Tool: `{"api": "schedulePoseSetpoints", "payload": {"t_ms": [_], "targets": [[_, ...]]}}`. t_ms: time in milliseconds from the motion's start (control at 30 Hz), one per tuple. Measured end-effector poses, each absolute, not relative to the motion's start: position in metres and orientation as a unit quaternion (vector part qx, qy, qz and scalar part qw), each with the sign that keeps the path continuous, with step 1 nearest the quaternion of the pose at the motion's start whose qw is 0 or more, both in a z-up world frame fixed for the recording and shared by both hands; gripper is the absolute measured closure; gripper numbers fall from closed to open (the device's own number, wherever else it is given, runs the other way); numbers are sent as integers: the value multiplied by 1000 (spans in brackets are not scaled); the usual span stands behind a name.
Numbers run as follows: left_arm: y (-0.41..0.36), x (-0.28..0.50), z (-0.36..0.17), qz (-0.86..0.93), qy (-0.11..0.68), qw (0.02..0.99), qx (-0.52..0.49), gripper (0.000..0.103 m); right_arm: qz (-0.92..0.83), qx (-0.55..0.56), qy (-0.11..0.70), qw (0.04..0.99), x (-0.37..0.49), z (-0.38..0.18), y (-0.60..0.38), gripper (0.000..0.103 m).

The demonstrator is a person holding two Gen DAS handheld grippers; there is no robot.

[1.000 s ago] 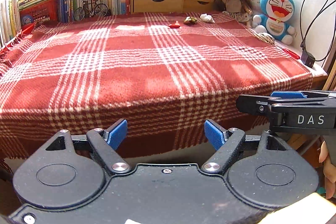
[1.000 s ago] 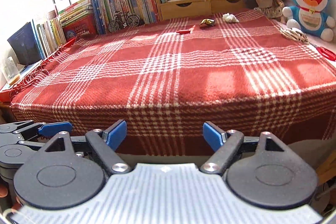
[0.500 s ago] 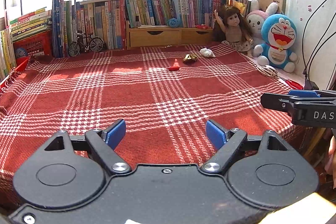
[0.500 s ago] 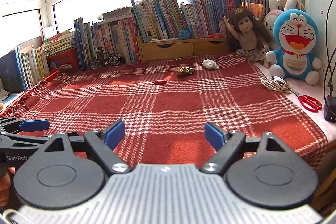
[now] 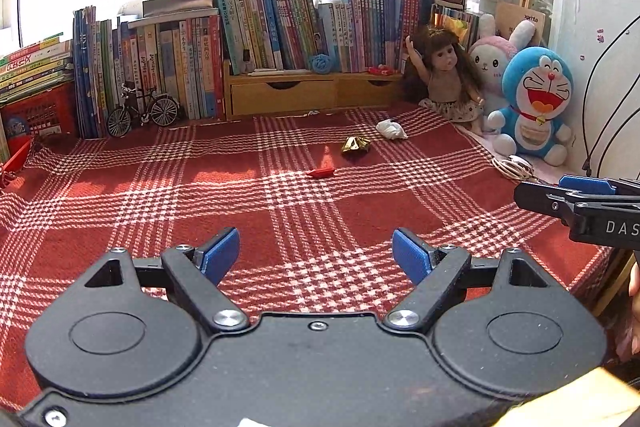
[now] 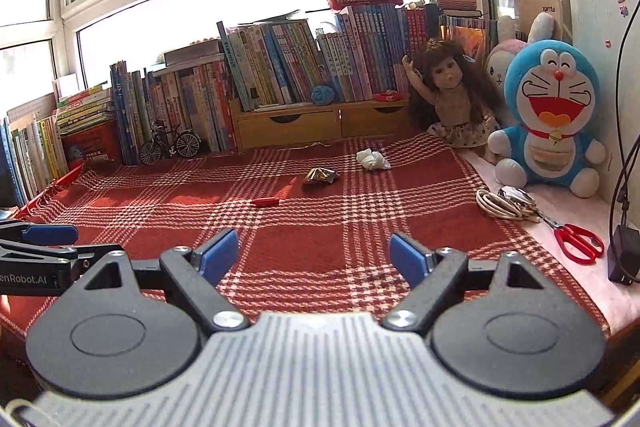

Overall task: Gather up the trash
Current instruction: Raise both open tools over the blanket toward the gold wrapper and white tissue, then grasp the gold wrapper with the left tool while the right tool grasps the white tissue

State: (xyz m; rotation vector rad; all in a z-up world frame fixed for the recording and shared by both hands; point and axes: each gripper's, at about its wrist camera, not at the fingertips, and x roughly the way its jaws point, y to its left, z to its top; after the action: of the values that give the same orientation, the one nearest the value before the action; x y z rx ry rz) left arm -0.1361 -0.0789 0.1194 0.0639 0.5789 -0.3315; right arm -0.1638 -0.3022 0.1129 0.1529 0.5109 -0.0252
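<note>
- Books (image 6: 192,107) are ranged upright in rows along the windowsill, at the far edge of the red plaid blanket (image 6: 320,247).
- Left gripper (image 5: 316,255) is held over the near part of the blanket; its blue-padded jaws are spread wide apart and nothing is gripped between them.
- Model bicycle (image 6: 170,143) is stood at the far left of the blanket, in front of the books.
- Red wrapper (image 6: 265,201) is laid flat on the blanket, left of centre, well apart from both grippers.
- Gold foil wrapper (image 6: 319,175) is crumpled just beyond and to the right of the red wrapper.
- White tissue wad (image 6: 372,159) is laid farther back, to the right of the gold foil wrapper, near the doll (image 6: 452,95).
- Right gripper (image 6: 314,253) is held over the near part of the blanket; its blue-padded jaws are likewise wide apart and nothing is held.
- Blue plush toy (image 6: 548,123) is seated against the wall at the right, beside the doll.
- Coiled white cable (image 6: 500,205) is laid off the blanket's right edge, before the plush toy.
- Red-handled scissors (image 6: 576,243) are laid just right of the cable.
</note>
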Motion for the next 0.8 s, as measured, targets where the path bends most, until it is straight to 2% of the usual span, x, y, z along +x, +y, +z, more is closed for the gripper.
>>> {"api": "schedulePoseSetpoints", "payload": {"t_ms": [400,633,800], "targets": [[-124,-44,111,-188,288,939,19,21,-12,52,242,969,-90,118,-338,14],[-155,40,72,-157,323,933,3,26,-5,49,276,960,-32,110,-357,21],[-180,95,55,-163,325,931,-26,25,-13,54,305,951,15,99,-376,24]]}}
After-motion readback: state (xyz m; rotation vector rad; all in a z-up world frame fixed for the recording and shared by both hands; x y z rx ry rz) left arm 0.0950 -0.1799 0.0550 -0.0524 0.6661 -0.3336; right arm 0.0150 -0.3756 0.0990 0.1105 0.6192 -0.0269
